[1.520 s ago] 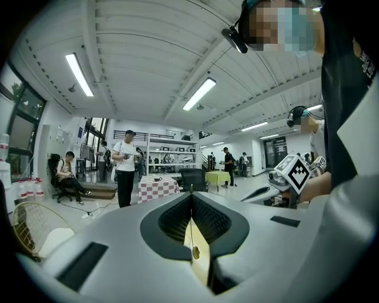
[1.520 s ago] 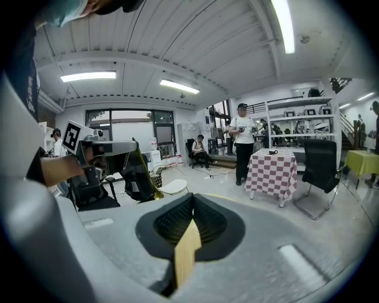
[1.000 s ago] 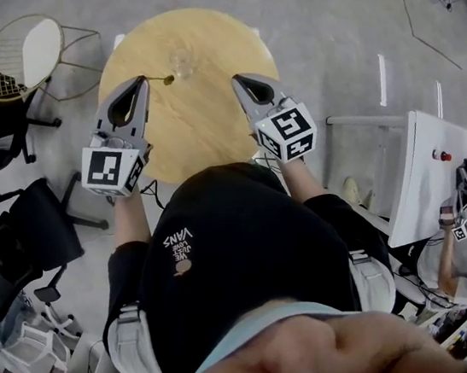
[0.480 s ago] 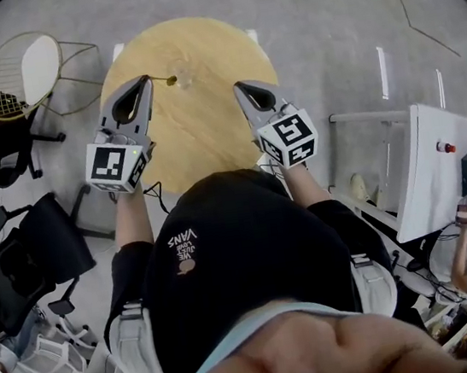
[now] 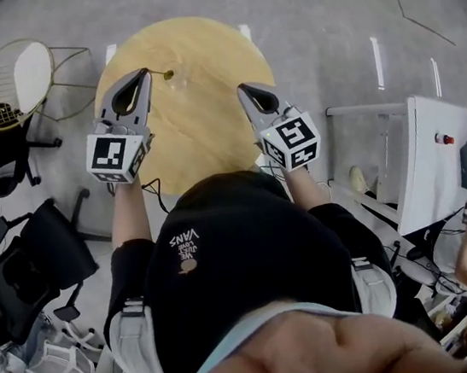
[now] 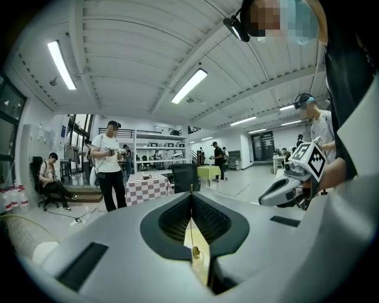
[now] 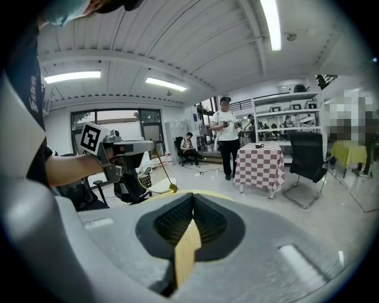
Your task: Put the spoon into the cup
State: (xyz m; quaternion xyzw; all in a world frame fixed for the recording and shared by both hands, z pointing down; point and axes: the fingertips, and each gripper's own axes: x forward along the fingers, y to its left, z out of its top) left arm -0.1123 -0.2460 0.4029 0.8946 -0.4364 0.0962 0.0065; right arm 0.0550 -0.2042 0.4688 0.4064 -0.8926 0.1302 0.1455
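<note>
**Head view:** Over the round pale-wood table (image 5: 208,129), my left gripper (image 5: 145,71) carries the slim gold-coloured metal spoon (image 5: 167,75) by its handle. The bowl pokes out to the right, just beside a faint clear glass cup (image 5: 185,69) near the table's far edge. The spoon is in the air and not yet in the cup. By my reckoning the pick-up is done, and the lowering and letting go remain. My right gripper (image 5: 242,90) hangs over the table's near right, well apart from both.

**Left gripper view:** The left gripper (image 6: 190,190) has its jaws clenched on the spoon (image 6: 195,252), whose thin handle runs up the seam between the pads, rounded end toward the camera. The bowl and the cup are hidden beyond the jaws here. The right gripper (image 6: 262,200) shows at the right.

**Right gripper view:** The right gripper (image 7: 192,197) has its jaws pressed together on nothing, with only table wood in the slot beneath. This is the one view that shows the spoon (image 7: 172,188) side-on, slanting down from the left gripper (image 7: 151,145) with its bowl lowest. I cannot pick out the cup here.
</note>
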